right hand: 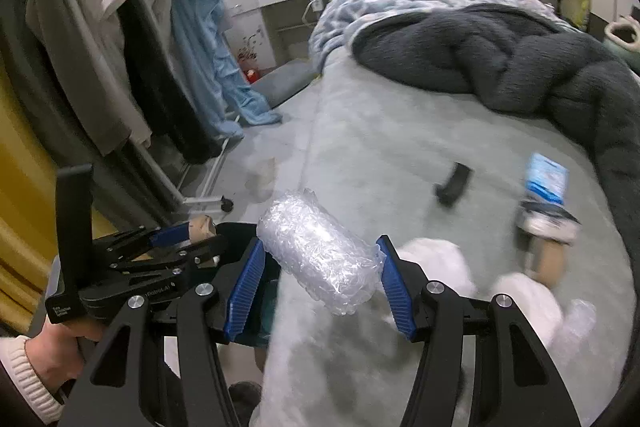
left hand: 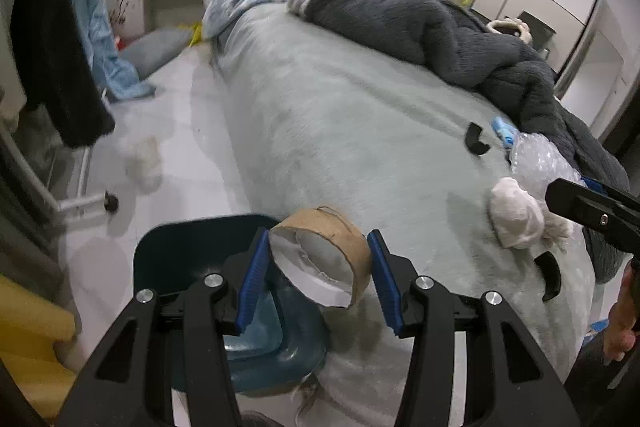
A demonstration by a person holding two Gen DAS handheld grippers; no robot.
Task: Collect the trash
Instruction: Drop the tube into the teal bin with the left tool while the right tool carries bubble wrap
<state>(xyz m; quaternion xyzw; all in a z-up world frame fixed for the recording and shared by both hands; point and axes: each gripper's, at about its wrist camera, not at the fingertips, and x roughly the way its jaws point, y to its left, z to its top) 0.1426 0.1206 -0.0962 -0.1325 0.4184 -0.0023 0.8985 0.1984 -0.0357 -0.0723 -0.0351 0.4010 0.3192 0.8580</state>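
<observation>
Both jaws are shut on trash. The left gripper (left hand: 318,275) pinches a cardboard tape roll (left hand: 320,259) from its two sides, and the roll's open hole faces the camera. The right gripper (right hand: 320,275) squeezes a bubble wrap roll (right hand: 320,251), whose long side runs across from one blue pad to the other.

A dark blue bin (left hand: 192,255) sits on the floor right by the bed (left hand: 340,115). It lies just under and a bit left of the left gripper, so the tape roll looks like it only needs to go left and down. The right gripper is further over the bed, so the left hand is nearer the bin.

More trash waits on the bed: a white tissue wad (left hand: 516,215), more bubble wrap (left hand: 544,159), a blue packet (right hand: 548,179) and black curved bits (left hand: 476,139).
</observation>
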